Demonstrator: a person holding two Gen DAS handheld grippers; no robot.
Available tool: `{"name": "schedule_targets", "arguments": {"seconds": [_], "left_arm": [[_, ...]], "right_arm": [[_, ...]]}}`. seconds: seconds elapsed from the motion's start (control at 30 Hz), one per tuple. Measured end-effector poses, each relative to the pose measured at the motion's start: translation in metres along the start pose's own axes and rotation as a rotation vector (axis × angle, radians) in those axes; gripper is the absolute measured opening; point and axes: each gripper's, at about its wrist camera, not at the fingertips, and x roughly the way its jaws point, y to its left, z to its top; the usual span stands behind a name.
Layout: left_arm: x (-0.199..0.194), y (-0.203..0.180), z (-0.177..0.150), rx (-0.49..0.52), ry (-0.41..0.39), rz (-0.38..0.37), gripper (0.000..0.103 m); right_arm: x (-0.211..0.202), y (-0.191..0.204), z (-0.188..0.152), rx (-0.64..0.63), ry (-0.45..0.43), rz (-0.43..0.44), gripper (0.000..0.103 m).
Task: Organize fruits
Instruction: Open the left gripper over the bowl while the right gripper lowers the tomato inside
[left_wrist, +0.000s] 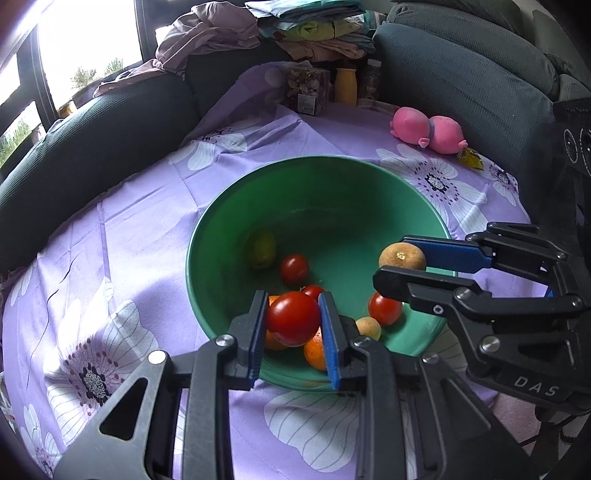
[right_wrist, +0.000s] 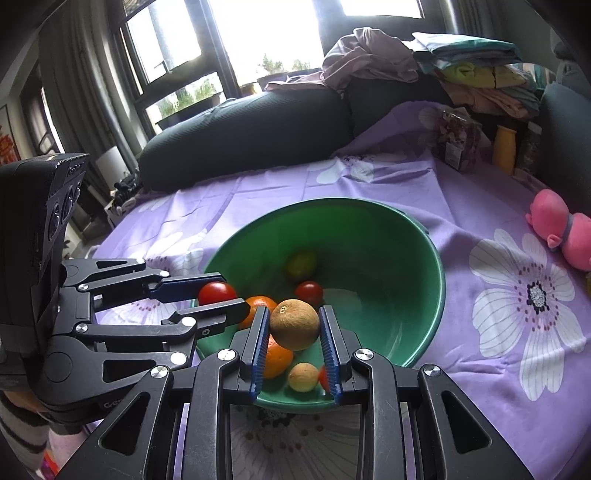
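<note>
Two grippers are each clamping a fruit over the green bowl (left_wrist: 369, 177): the left gripper (left_wrist: 293, 325) is pinching a red tomato (left_wrist: 293, 319), the right gripper (right_wrist: 293, 328) a brown round fruit (right_wrist: 294, 324). Other fruits are lying in the bowl on the purple-clothed table (left_wrist: 129, 240). Risk: round skins slipping, or one gripper striking the other close by.

dark sofa (right_wrist: 243, 133) | bright windows (right_wrist: 266, 33) – lilac floral tablecloth (right_wrist: 480, 206)
</note>
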Motion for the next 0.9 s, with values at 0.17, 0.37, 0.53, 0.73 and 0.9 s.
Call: {"name": "schedule_targets", "arguments": {"seconds": [0.17, 0.37, 0.53, 0.73, 0.9], "left_arm": [[0.01, -0.001, 0.002, 0.004, 0.023, -0.005, 0.027], [0.018, 0.0, 0.003, 0.01, 0.04, -0.005, 0.027], [0.024, 0.001, 0.003, 0.011, 0.053, -0.005, 0.027], [0.03, 0.001, 0.003, 0.01, 0.066, -0.004, 0.027], [0.034, 0.001, 0.003, 0.014, 0.079, -0.001, 0.027]], "right_arm": [[0.004, -0.002, 0.001, -0.009, 0.014, -0.017, 0.029], [0.01, -0.003, 0.001, -0.018, 0.033, -0.033, 0.029], [0.014, -0.005, 0.002, -0.024, 0.044, -0.045, 0.029], [0.016, -0.004, 0.003, -0.038, 0.057, -0.058, 0.029], [0.018, -0.003, 0.003, -0.049, 0.069, -0.065, 0.029]]}}
